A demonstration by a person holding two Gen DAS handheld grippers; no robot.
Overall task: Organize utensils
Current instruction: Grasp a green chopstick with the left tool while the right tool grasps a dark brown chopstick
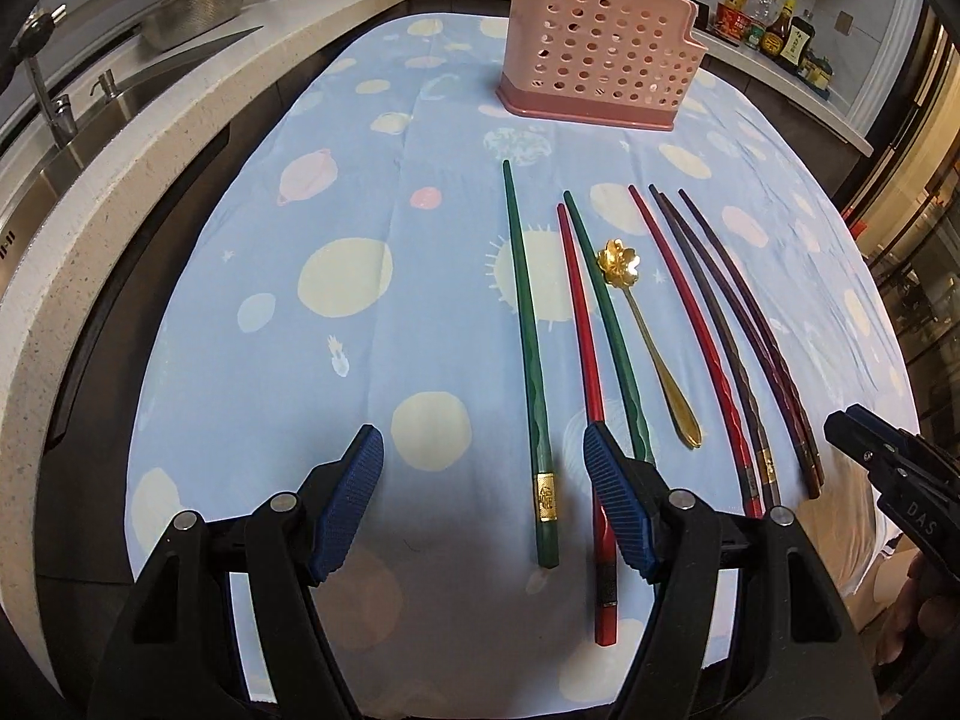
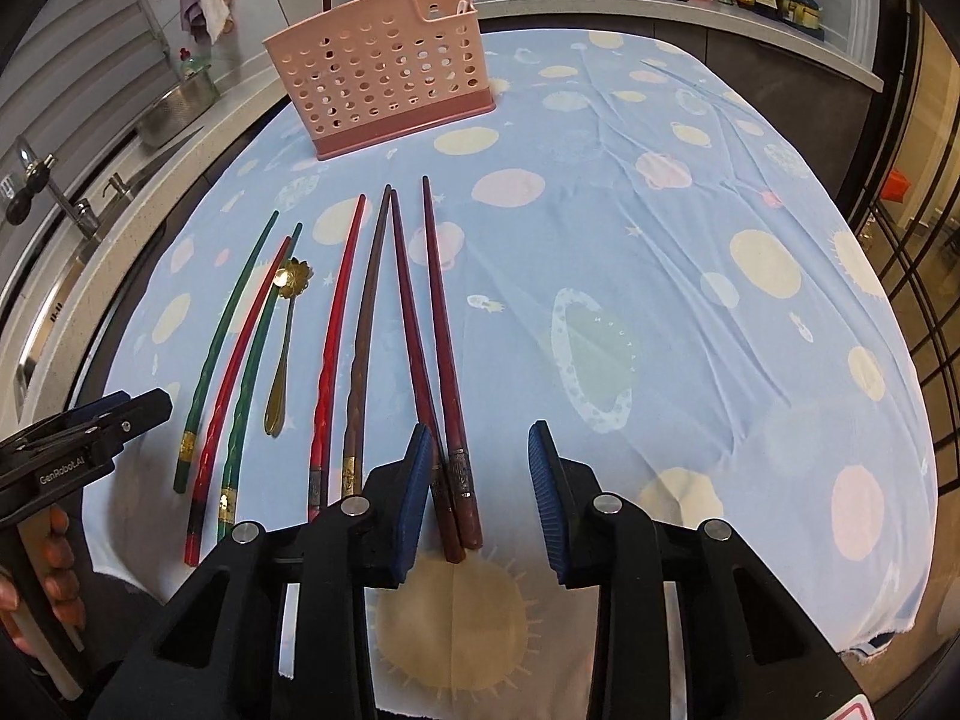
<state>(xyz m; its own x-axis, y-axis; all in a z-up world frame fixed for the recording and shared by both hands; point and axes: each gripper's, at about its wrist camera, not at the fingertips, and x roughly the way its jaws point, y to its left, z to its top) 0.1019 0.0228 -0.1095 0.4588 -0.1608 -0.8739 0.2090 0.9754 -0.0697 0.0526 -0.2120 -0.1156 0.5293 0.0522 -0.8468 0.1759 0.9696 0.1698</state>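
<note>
Blue-padded left hand-held gripper (image 1: 483,501) gapes empty, lower centre; right hand-held gripper (image 2: 480,501) likewise apart beside maroon chopsticks (image 2: 441,360).

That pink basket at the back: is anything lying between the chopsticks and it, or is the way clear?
Nothing visible blocks the way. Between the chopsticks with the gold spoon and the pink basket there is only bare tablecloth. Both grippers, left and right, are open and hold nothing.
</note>
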